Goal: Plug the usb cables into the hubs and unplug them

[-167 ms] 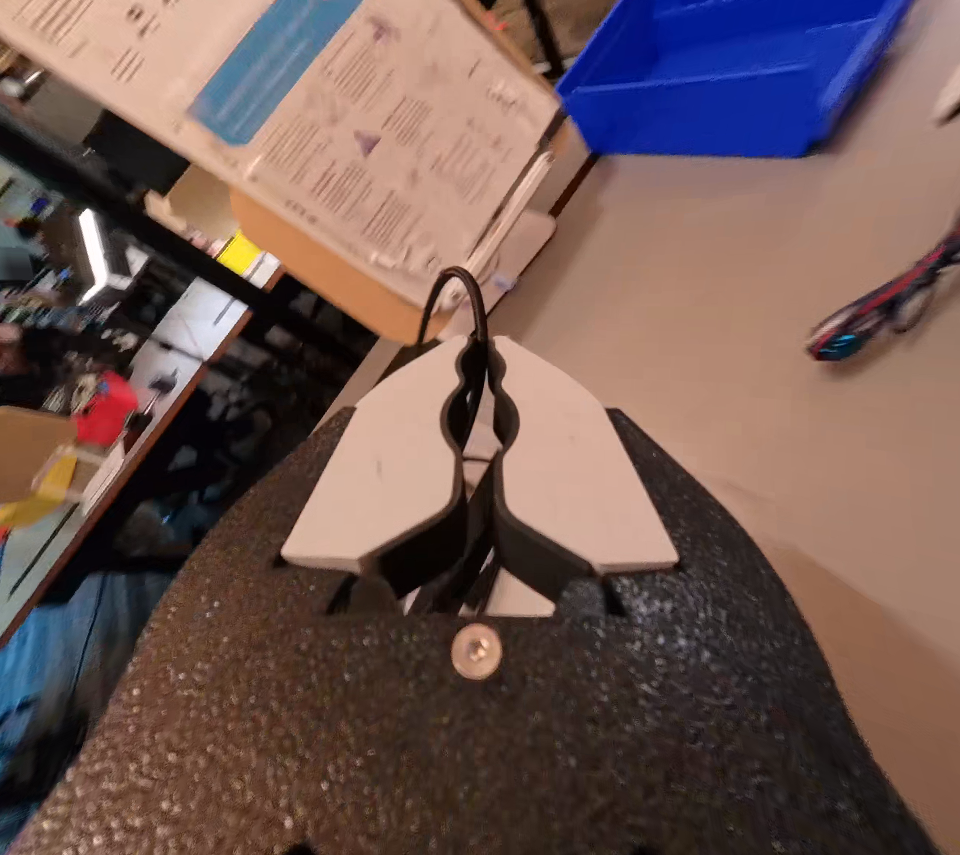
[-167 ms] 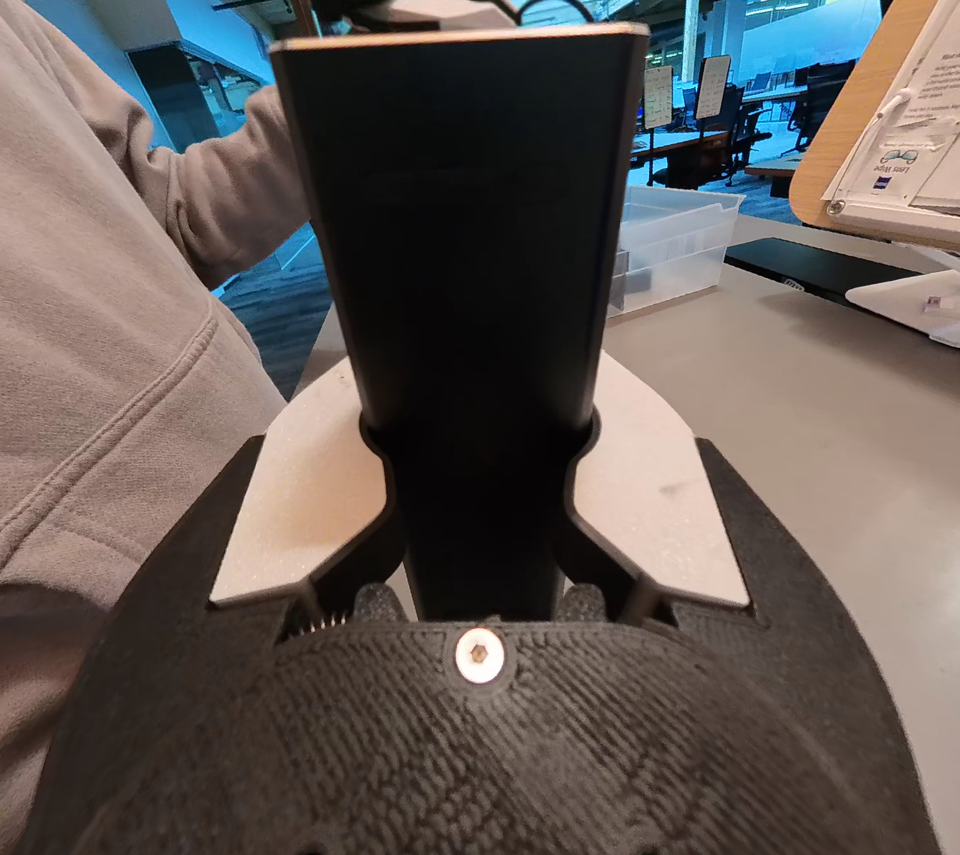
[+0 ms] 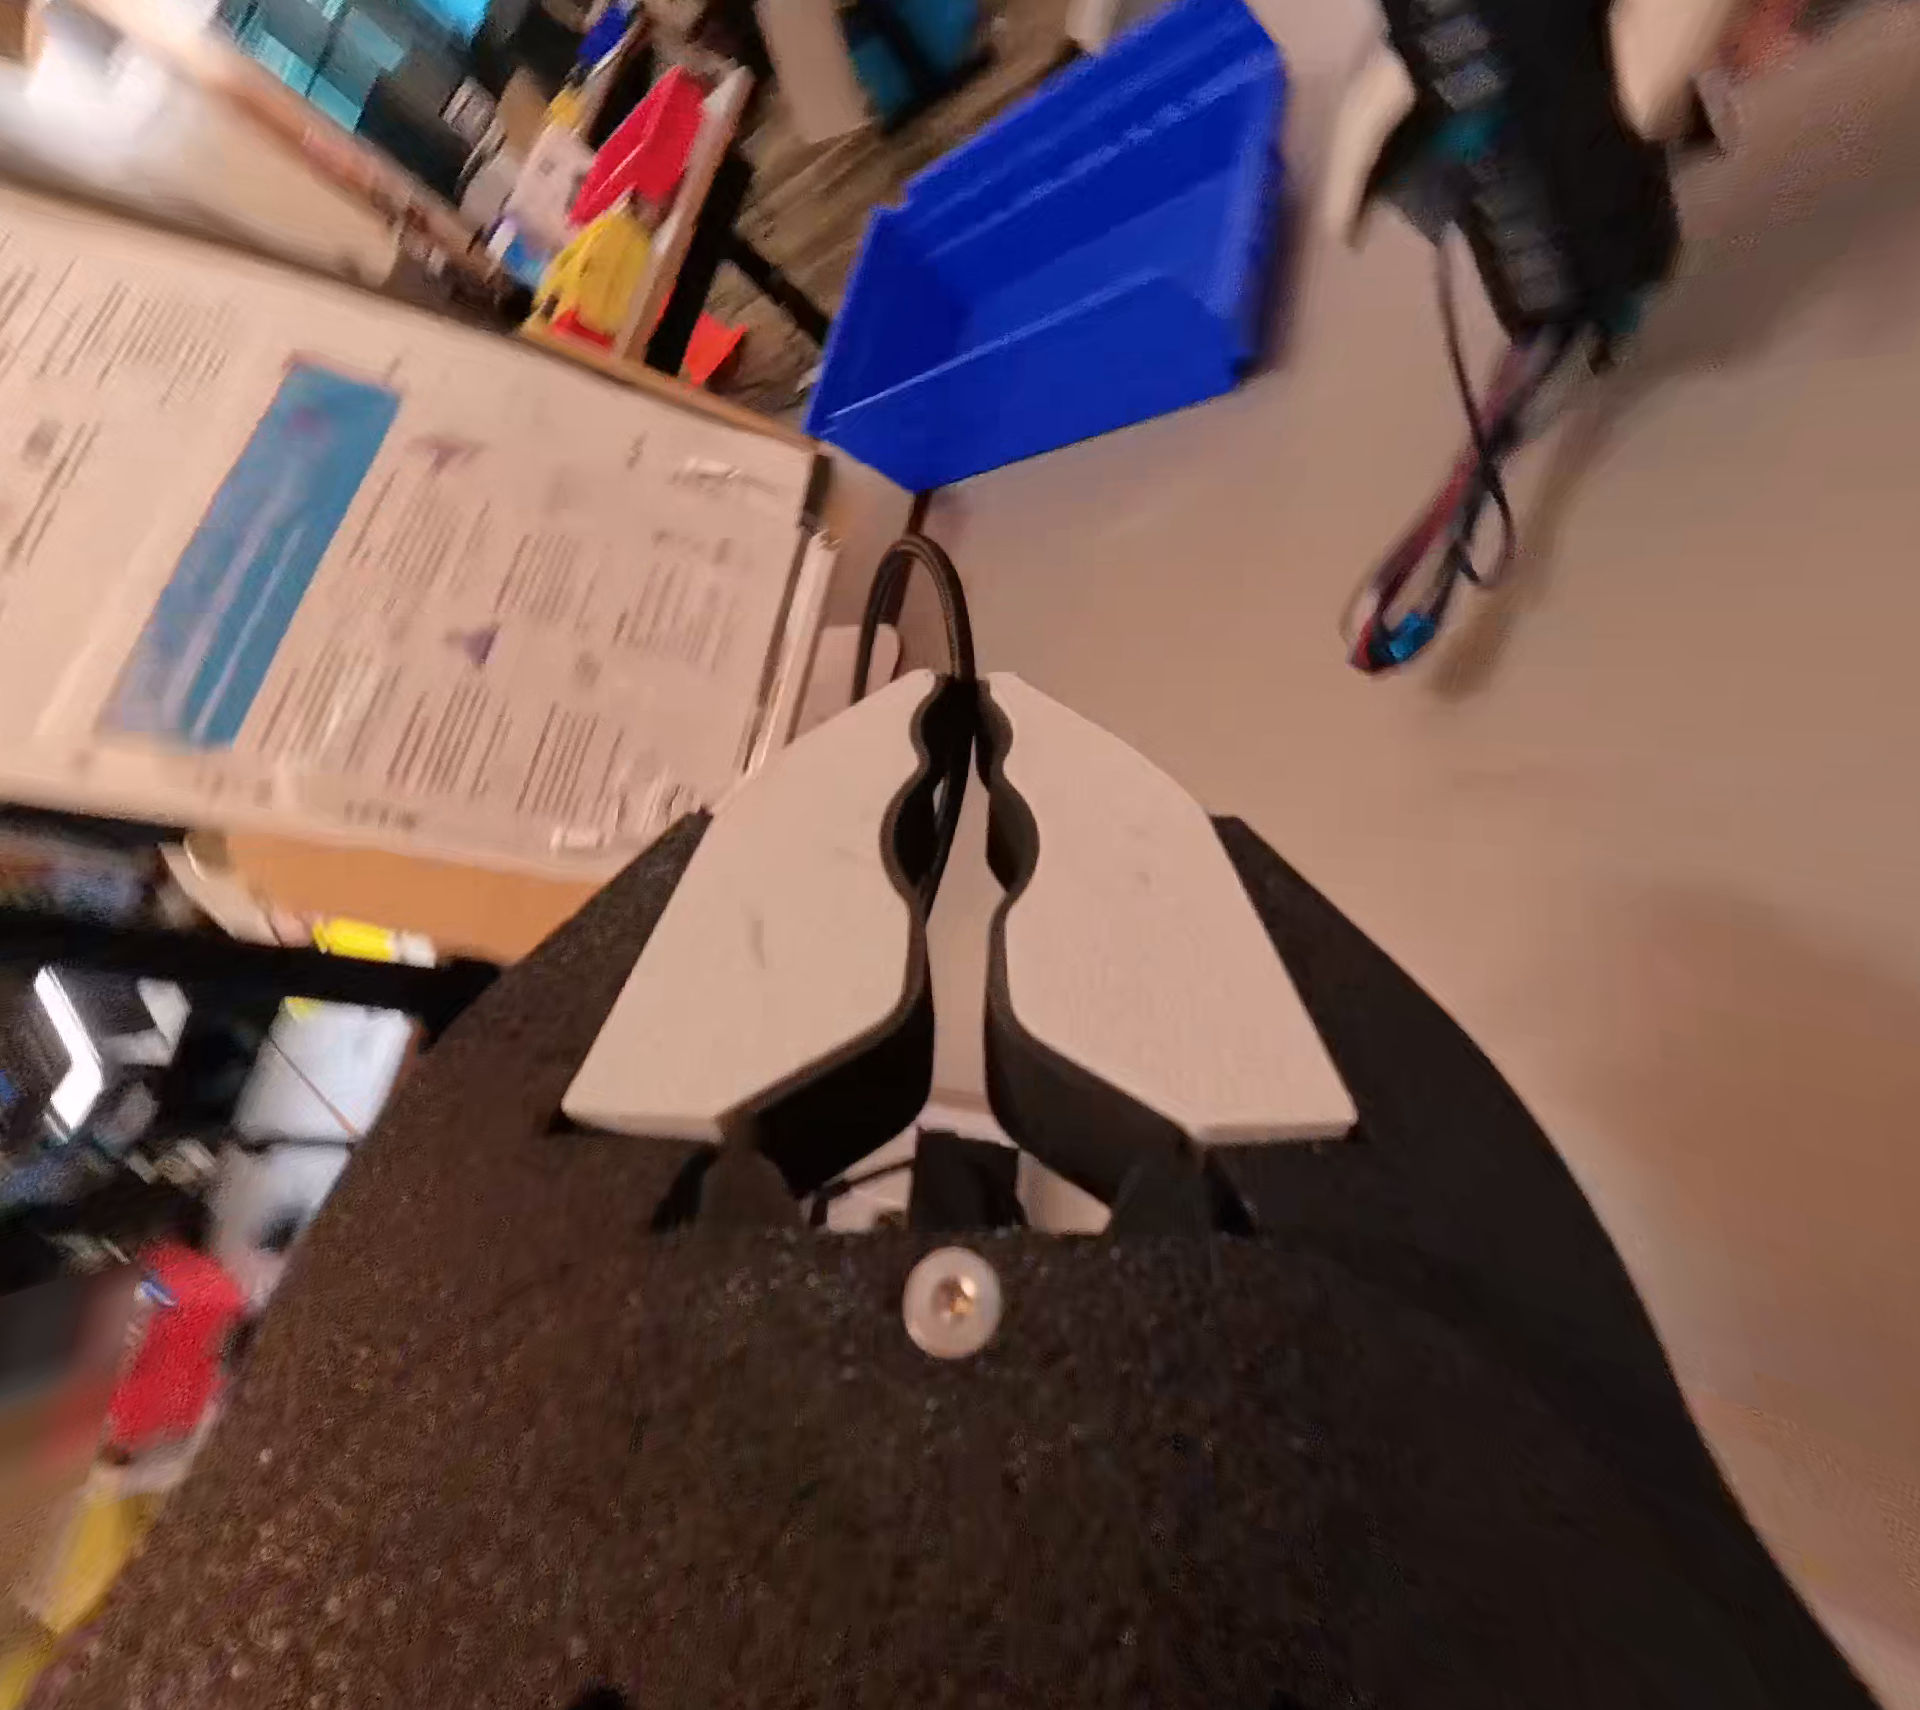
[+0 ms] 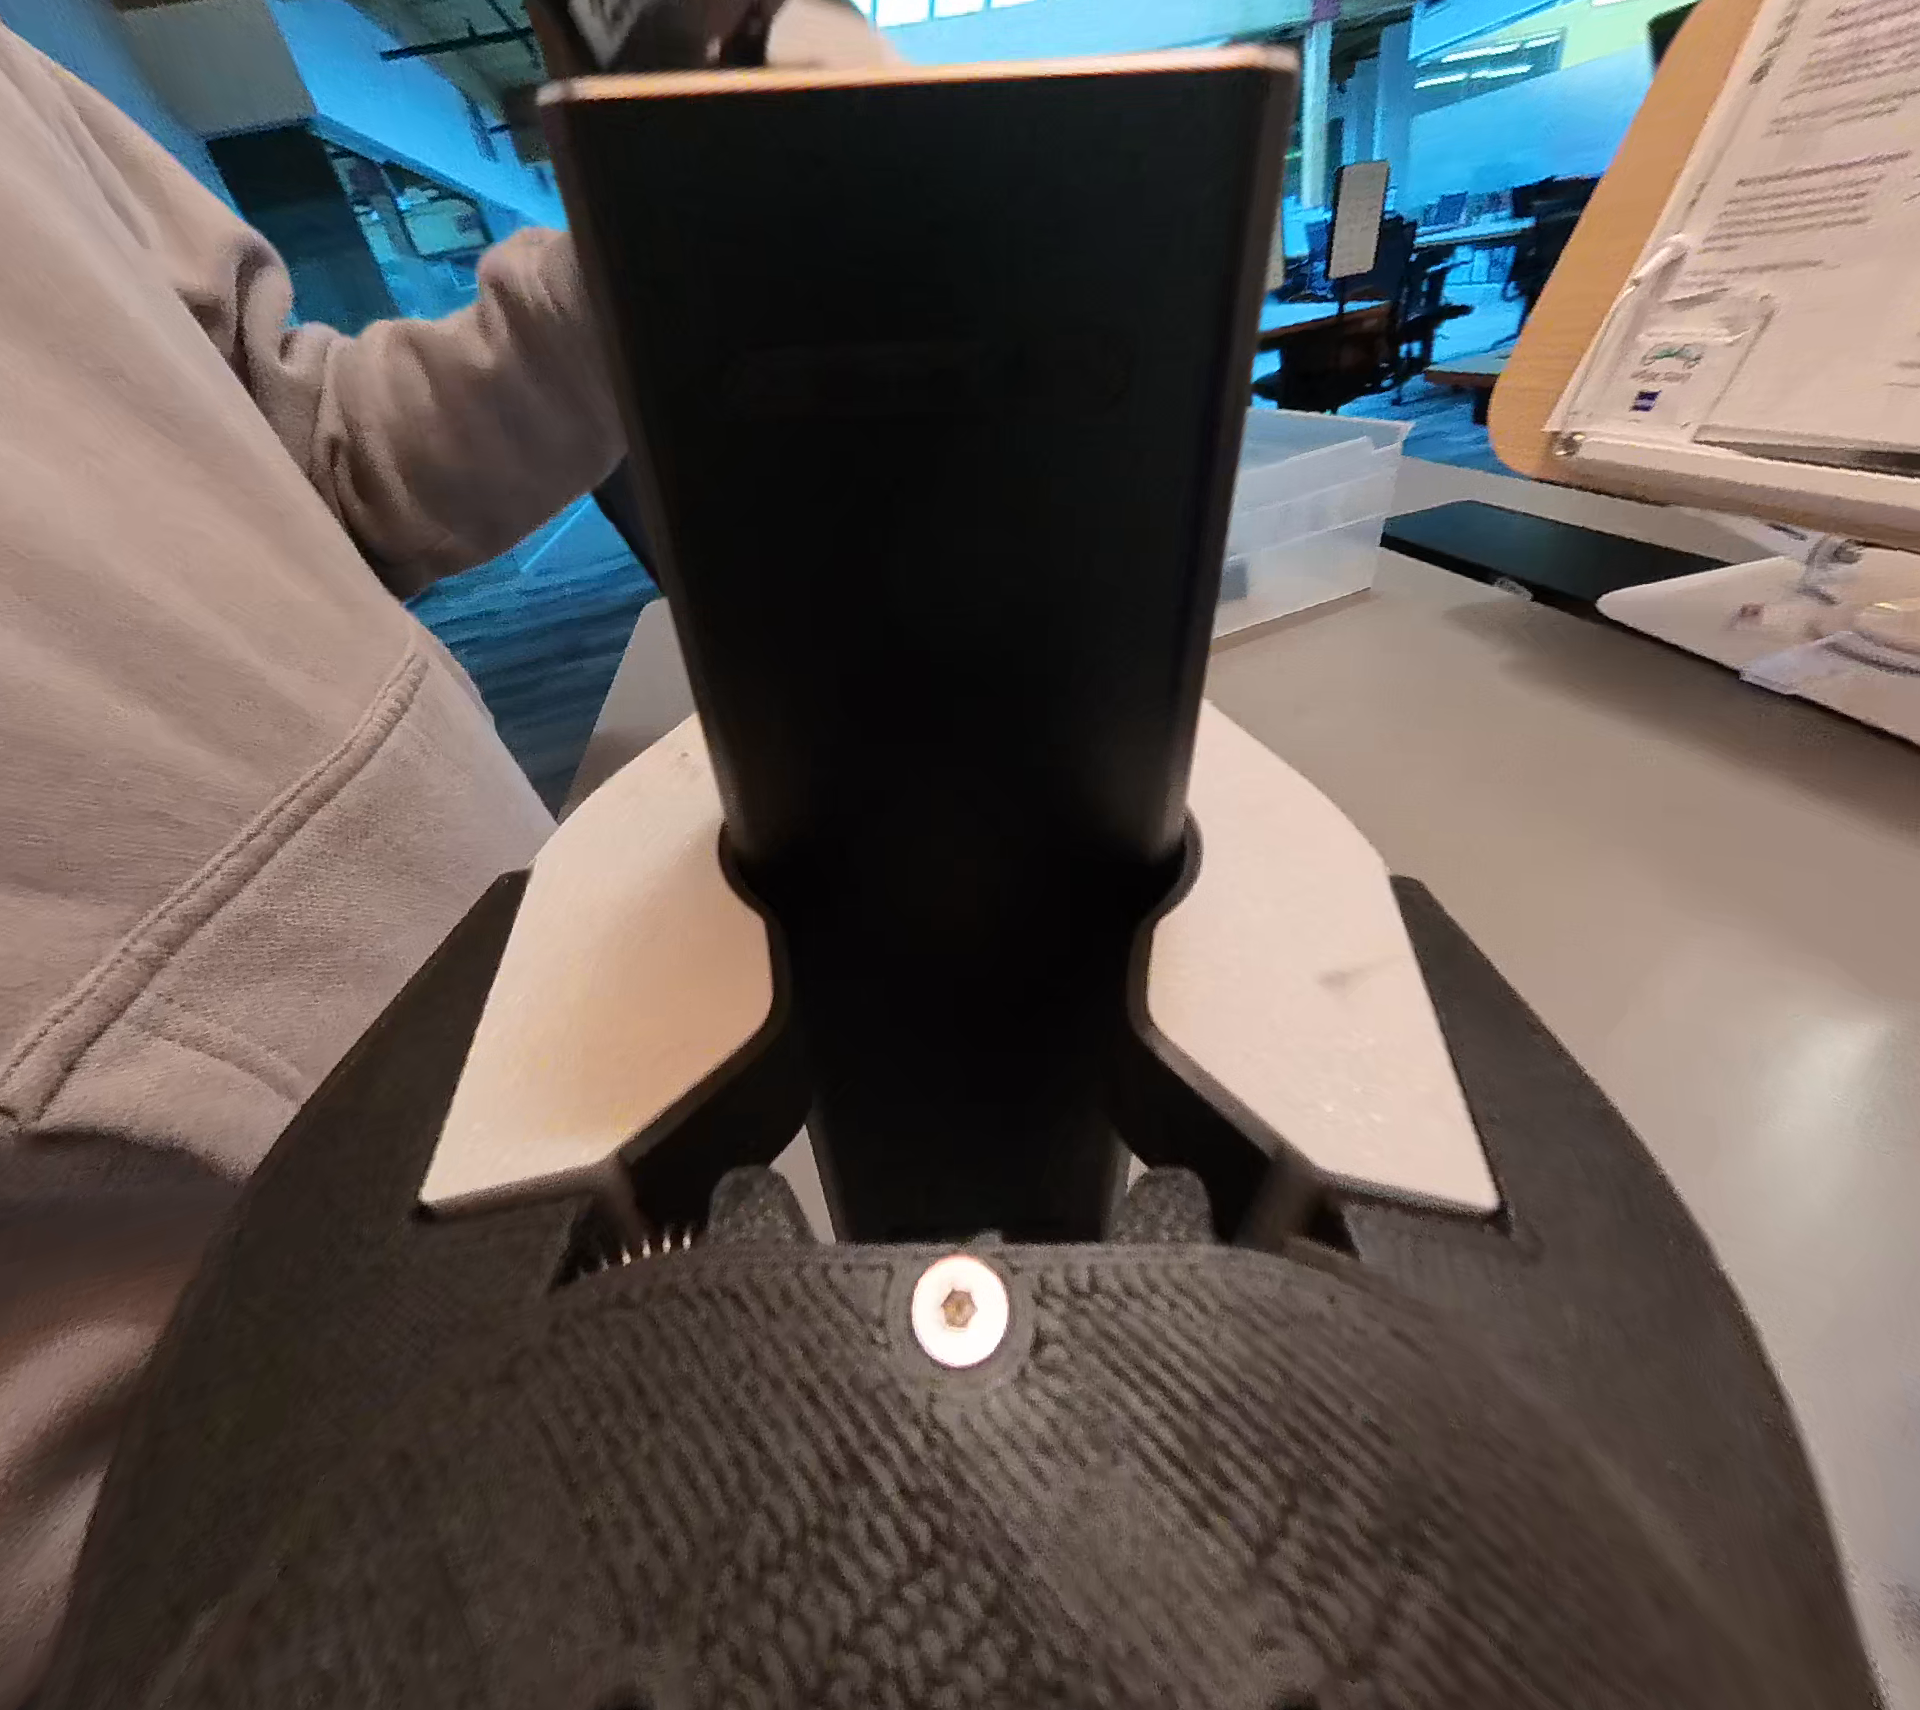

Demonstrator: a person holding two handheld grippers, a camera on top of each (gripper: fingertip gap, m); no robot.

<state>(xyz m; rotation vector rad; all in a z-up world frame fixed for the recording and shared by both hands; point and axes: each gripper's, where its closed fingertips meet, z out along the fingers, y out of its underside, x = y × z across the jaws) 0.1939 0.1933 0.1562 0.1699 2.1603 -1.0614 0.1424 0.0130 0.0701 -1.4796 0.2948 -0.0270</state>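
My left gripper [image 3: 964, 704] is shut on a thin black USB cable [image 3: 951, 611], which loops up out of the fingertips above the beige table [image 3: 1351, 933]. My right gripper [image 4: 956, 829] is shut on a tall black USB hub [image 4: 925, 465] and holds it upright, so the hub fills the middle of the right wrist view. Above the hub's top edge in that view the left gripper [image 4: 769, 24] shows, blurred. A second black hub [image 3: 1507, 102] with a bundle of coloured cables [image 3: 1455, 538] stands at the far right in the left wrist view.
A blue plastic bin [image 3: 1060, 258] sits at the back of the table. A tilted board with printed sheets [image 3: 416, 600] stands on the left; it also shows in the right wrist view [image 4: 1714, 258]. A clear plastic bin [image 4: 1309, 507] lies behind the hub. A person's grey sleeve [image 4: 208, 621] is close on the left.
The left gripper has swung with the cable, so the blue bin and the board have shifted in its view and a second hub has come into sight. The right gripper still holds its hub.
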